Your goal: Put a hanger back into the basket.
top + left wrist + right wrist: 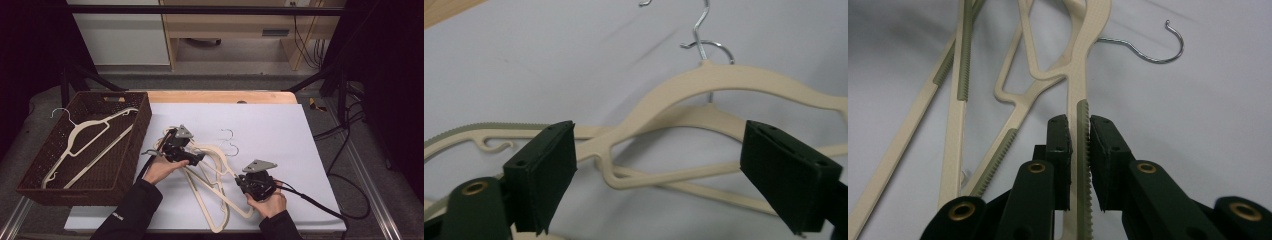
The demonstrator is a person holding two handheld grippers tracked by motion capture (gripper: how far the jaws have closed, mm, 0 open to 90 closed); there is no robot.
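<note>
Gripping one hanger's arm, the right claw pins it — the left claw gapes open, straddling the tangled hangers, hooks pointing ahead.

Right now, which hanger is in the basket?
The hanger lying alone in the brown basket at the left. The others sit tangled on the white mat between the grippers.

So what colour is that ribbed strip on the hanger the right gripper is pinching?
Dull olive-green, on a cream hanger; the strip shows best in the right gripper view.
</note>
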